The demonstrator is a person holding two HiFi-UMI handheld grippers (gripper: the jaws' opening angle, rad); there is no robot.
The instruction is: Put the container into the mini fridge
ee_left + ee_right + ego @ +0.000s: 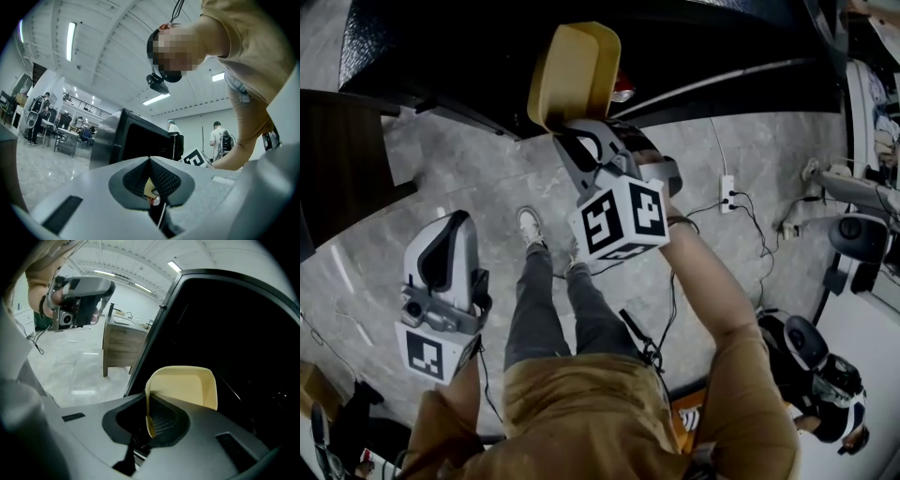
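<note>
A pale yellow plastic container (575, 75) hangs tilted in front of the black mini fridge (722, 47), whose dark inside is open. My right gripper (572, 141) is shut on the container's side wall. In the right gripper view the thin yellow wall (149, 413) runs between the jaws of the right gripper (150, 420), and the container's hollow (185, 385) faces the fridge's dark interior (234, 333). My left gripper (455, 220) hangs low at the left, apart from the container. Its jaws meet with nothing between them in the left gripper view (150, 161).
A wooden cabinet (119, 345) stands left of the fridge. The person's legs and shoes (530, 225) are on the grey floor below. A power strip (727, 197) and cables lie at the right, beside other equipment (853, 234). Something small and red (622, 89) shows behind the container.
</note>
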